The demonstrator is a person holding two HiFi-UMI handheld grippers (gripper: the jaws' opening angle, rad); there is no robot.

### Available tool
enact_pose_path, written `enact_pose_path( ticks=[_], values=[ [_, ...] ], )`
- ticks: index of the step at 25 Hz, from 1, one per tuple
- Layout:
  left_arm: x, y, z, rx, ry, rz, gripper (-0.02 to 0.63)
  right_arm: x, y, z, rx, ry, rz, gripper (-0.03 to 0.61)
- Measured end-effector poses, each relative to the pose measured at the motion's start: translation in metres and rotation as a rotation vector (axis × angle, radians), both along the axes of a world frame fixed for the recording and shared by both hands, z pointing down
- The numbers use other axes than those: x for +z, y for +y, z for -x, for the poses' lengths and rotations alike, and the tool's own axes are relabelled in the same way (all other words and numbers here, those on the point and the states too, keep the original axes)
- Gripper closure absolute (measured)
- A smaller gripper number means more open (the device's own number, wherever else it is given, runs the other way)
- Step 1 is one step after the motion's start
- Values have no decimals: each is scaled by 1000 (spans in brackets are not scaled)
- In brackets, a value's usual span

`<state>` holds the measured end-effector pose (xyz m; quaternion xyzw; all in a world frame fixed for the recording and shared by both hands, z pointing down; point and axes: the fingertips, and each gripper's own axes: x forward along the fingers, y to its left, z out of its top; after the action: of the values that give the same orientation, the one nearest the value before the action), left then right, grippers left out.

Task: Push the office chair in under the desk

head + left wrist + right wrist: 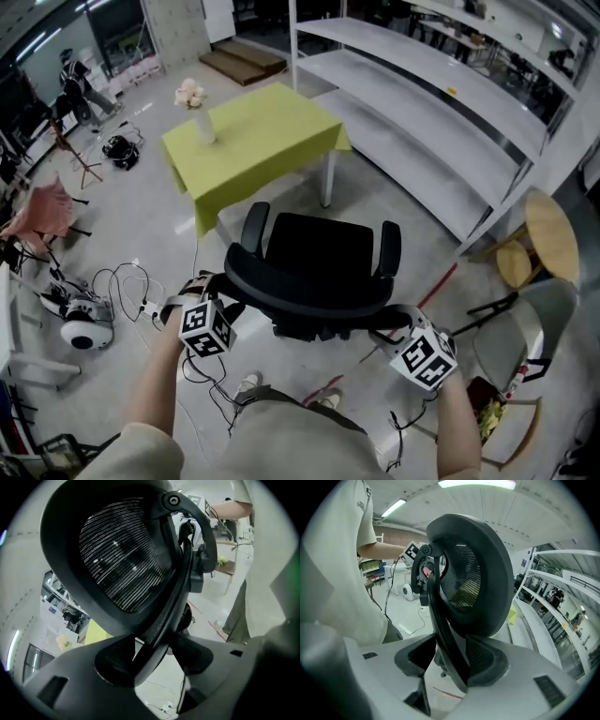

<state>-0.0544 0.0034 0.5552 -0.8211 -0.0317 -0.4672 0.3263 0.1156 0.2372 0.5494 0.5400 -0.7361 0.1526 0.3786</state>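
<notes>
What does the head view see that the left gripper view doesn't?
Only the head view shows the office chair from above, with its seat, plus the white shelves and a round wooden table. Only the left gripper view shows the backrest mesh close up, and the left gripper closed on the back bar. Both show the black chair and the green-covered desk.
</notes>
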Motion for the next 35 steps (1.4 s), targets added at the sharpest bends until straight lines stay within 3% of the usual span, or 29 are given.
enact_pose_path(
  ticks=[8, 16, 23, 35],
  values=[
    [1, 20, -19, -118, 39, 36, 350, 0, -2, -43, -107, 0, -1, 372],
    [-1, 25, -27, -252, -3, 79, 347, -3, -10, -65, -168, -9, 13, 373],
    [0, 26, -39, -273, 25, 71, 347, -3, -21, -90, -180, -4, -12, 356],
    [-2, -22, -66, -310, 58, 51, 344, -3, -85, -127, -230, -5, -17, 353]
  ],
)
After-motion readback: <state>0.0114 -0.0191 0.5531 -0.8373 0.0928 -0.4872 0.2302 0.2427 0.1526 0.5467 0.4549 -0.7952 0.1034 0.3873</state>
